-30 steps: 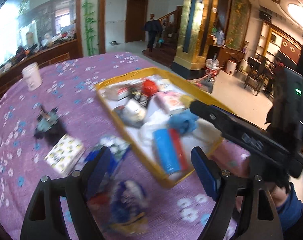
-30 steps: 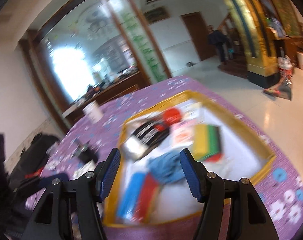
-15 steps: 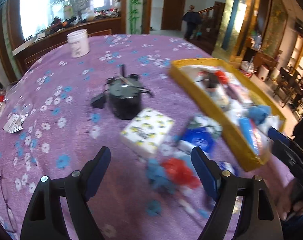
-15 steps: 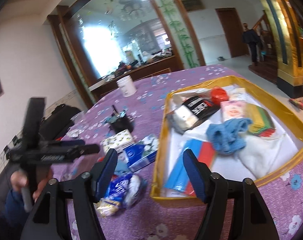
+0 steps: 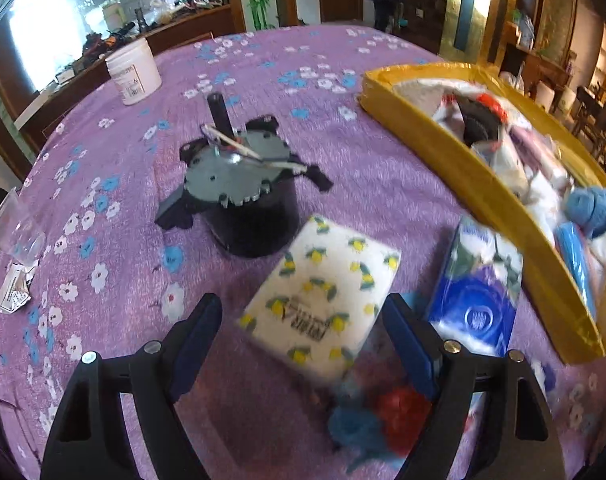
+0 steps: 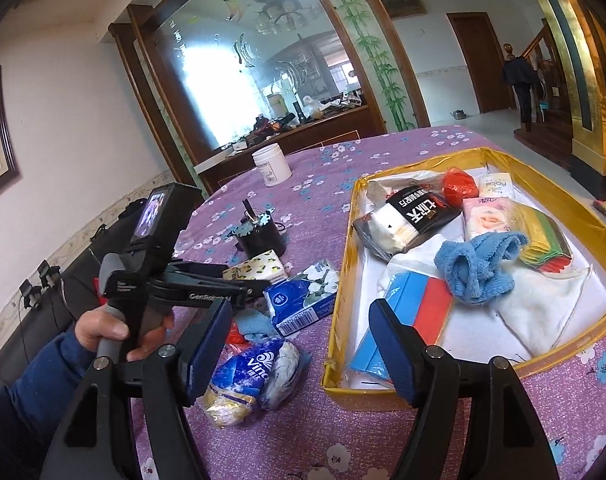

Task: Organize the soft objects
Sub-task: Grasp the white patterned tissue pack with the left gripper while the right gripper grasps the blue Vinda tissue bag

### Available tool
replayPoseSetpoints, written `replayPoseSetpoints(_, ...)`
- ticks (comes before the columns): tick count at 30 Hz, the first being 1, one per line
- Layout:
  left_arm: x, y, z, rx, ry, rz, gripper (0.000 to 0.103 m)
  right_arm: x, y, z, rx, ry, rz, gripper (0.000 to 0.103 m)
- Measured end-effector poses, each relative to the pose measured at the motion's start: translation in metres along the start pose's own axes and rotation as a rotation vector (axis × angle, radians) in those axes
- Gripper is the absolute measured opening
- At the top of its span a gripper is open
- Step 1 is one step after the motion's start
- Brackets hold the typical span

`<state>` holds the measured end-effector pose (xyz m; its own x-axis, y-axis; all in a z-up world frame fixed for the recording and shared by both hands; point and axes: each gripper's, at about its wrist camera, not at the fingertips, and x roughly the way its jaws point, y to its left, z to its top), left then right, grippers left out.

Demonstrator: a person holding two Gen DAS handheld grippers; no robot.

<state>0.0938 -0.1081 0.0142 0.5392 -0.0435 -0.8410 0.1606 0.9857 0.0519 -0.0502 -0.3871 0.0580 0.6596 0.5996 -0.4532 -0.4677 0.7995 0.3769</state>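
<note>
Left tongs: the left gripper (image 5: pixel 303 338) stands wide, nothing pressed by its pads; the jaws have just been closing a little, with the lemon-print tissue pack (image 5: pixel 323 294) showing between the fingertips but not touched.
Right tongs: the right gripper (image 6: pixel 299 344) is wide and empty; its jaws have just been opening, and it hovers at the near rim of the yellow tray (image 6: pixel 551 196).
Task's thing: the lemon-print tissue pack lies flat on the purple tablecloth (image 5: pixel 115 184), lower centre of the left wrist view, just in front of the black motor (image 5: pixel 243 188) and beside the blue tissue pack (image 5: pixel 477 292).
Long axis: it runs diagonally, from lower left to upper right of that frame, so it crosses the jaw line at a slant.
Nearer hand: the left one, by my judgement; in the right wrist view the pack (image 6: pixel 257 266) sits just past the left gripper's tip.
Destination: the tray, at the right edge of the left view, already holds cloths and packets.
Turning point: the wrist likely needs a slight roll to bracket the short sides.
</note>
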Motion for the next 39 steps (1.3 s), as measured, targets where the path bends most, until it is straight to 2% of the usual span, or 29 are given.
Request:
replayPoseSetpoints(2, 0.001, -0.002, 0.000, 0.001, 0.001, 0.004, 0.063, 0.000, 0.000, 0.000, 0.004, -0.001, -0.006, 0.076)
replayPoseSetpoints(7, -0.009, -0.001, -0.009, -0.026, 0.002, 0.023, 0.059, 0.000, 0.000, 0.000, 0.003, 0.000, -0.014, 0.076)
replayPoseSetpoints(10, -0.024, 0.011, -0.025, -0.077, 0.002, 0.016, 0.058, 0.001, 0.001, 0.000, -0.004, 0.008, -0.016, 0.076)
replayPoseSetpoints(15, -0.038, 0.035, -0.050, -0.177, -0.028, 0.044, 0.057, 0.008, 0.009, -0.001, -0.047, 0.041, -0.018, 0.076)
replayPoseSetpoints(19, -0.032, 0.047, -0.052, -0.233, -0.032, 0.028, 0.057, 0.018, 0.021, -0.004, -0.045, 0.125, 0.059, 0.076)
replayPoseSetpoints(25, -0.025, 0.050, -0.054, -0.233, -0.032, 0.018, 0.055, 0.030, 0.039, -0.018, -0.094, 0.262, 0.108, 0.083)
replayPoseSetpoints(31, -0.023, 0.053, -0.054, -0.237, -0.034, 0.032, 0.055, 0.043, 0.053, -0.029, -0.156, 0.326, 0.070, 0.085)
replayPoseSetpoints(39, -0.026, 0.049, -0.054, -0.229, -0.042, 0.048, 0.055, 0.069, 0.049, -0.025, -0.116, 0.389, -0.030, 0.085)
